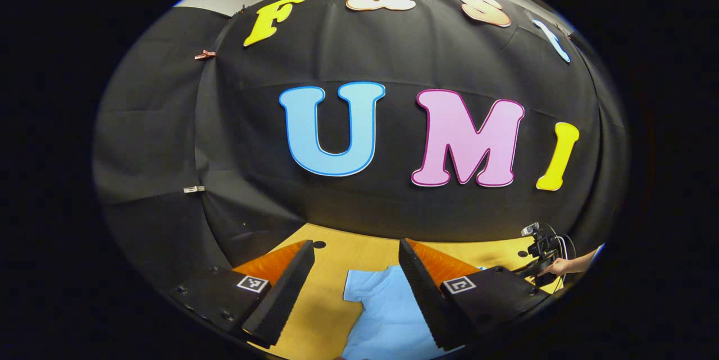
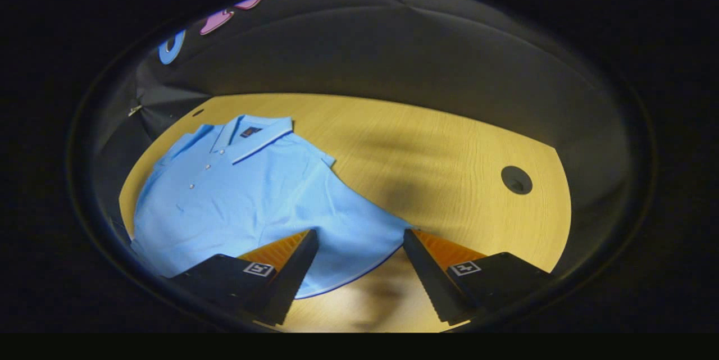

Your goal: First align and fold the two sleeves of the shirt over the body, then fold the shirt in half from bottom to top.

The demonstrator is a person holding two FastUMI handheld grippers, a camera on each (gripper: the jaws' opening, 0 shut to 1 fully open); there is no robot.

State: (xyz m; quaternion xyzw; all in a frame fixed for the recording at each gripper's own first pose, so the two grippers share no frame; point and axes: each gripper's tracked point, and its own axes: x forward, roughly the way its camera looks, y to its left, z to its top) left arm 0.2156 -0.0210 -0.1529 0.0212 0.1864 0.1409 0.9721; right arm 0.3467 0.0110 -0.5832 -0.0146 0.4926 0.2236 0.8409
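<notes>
The light-blue polo shirt [image 2: 247, 197] lies flat on the bench [image 2: 449, 146], collar toward the far-left corner. Soft and limp, it should slide easily; pinching a sleeve at its cuff edge looks best. The right hand-held gripper [image 2: 359, 247], fingers apart, hovers over the right sleeve; the left hand-held gripper [image 1: 356, 259], also apart, hangs above the left sleeve.

I'm looking at a plain light blue polo shirt [image 2: 247, 197]; its collar [image 2: 255, 136] is showing a thin dark blue stripe, and the same dark line is edging a sleeve hem [image 2: 359, 277]. Small pale buttons [image 2: 199, 176] are running down the placket. The table [image 2: 438, 146] under it is showing yellow wood grain with a black round hole [image 2: 516, 180].
</notes>
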